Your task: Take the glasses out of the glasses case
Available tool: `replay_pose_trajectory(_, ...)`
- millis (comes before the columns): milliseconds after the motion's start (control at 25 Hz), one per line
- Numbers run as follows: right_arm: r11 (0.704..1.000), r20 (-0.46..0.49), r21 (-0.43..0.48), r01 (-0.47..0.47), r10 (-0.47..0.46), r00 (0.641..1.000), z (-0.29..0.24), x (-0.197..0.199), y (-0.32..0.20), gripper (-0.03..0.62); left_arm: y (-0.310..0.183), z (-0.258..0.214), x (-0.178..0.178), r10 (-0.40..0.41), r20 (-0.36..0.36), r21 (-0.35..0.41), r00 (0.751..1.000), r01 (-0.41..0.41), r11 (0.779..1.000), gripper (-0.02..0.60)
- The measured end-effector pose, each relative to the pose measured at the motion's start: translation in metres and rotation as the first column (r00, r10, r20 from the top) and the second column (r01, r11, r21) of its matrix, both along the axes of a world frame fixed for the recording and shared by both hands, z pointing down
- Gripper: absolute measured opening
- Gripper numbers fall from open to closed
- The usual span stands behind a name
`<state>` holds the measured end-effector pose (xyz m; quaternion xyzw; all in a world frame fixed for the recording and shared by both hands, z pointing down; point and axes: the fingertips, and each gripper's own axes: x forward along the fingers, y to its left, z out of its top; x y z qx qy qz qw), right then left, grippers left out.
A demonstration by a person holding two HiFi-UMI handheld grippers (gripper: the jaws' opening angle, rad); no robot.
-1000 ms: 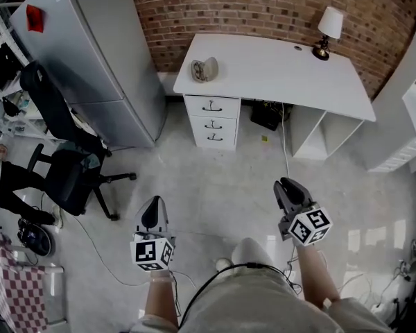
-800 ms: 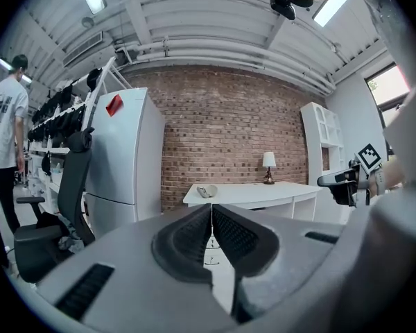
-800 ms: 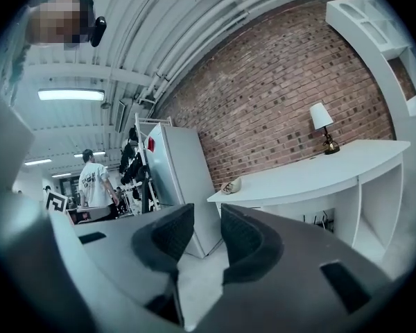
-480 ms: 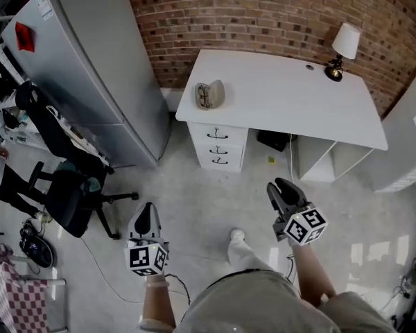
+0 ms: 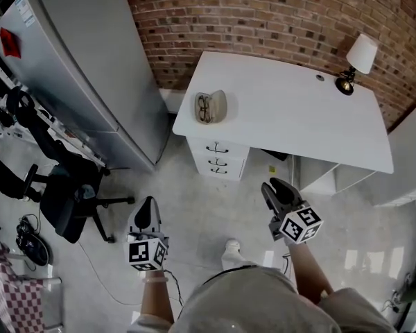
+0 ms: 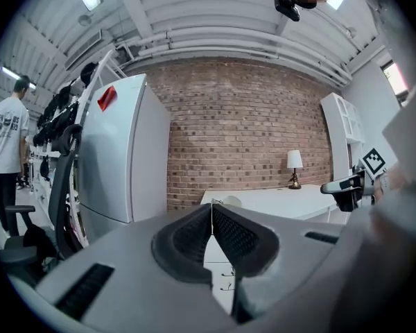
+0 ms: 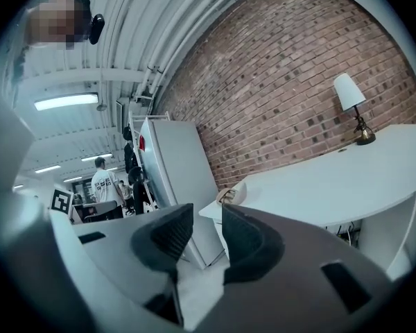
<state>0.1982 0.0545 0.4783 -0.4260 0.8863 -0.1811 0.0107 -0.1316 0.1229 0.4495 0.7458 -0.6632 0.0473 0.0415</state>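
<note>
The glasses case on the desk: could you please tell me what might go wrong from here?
1. The glasses case lies open near a corner of the desk; a clumsy push could slide it off.
2. The left claw is shut and must open before it can steady the case.
3. The right claw is opening, nothing in it; pinching the glasses by a lens might bend them.

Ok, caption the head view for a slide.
Person facing a white desk with the open glasses case near its left corner; left gripper shut, right gripper opening its jaws, both empty.
</note>
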Motion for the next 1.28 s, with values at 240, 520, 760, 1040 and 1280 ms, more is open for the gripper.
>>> replay_pose_trajectory(240, 0.999, 0.002, 0.010, 0.047, -0.047, 0.999, 0.004, -0.012, -0.046, 0.137, -0.039, 0.001, 0.003, -0.017, -0.001, 0.018, 1.000, 0.017, 1.000, 0.006)
replay_pose_trajectory(520, 0.996, 0.011, 0.018, 0.082, -0.082, 0.997, -0.001, -0.024, -0.068, 0.138, -0.062, -0.003, 0.006, -0.005, 0.016, 0.016, 1.000, 0.005, 1.000, 0.006)
replay_pose_trajectory(760, 0.998, 0.017, -0.013, 0.062, -0.062, 0.998, 0.009, -0.010, -0.074, 0.138, -0.073, -0.007, 0.014, 0.012, 0.020, 0.021, 1.000, -0.012, 1.000, 0.006)
replay_pose_trajectory(1040, 0.996, 0.027, -0.030, 0.079, -0.078, 0.997, 0.016, -0.013, -0.079, 0.140, -0.071, 0.003, 0.011, -0.005, 0.025, -0.014, 1.000, 0.006, 1.000, 0.006)
replay_pose_trajectory(1280, 0.996, 0.028, -0.036, 0.081, -0.080, 0.996, 0.018, -0.025, -0.097, 0.141, -0.091, -0.002, 0.000, -0.001, 0.033, -0.004, 0.999, 0.002, 1.000, 0.006)
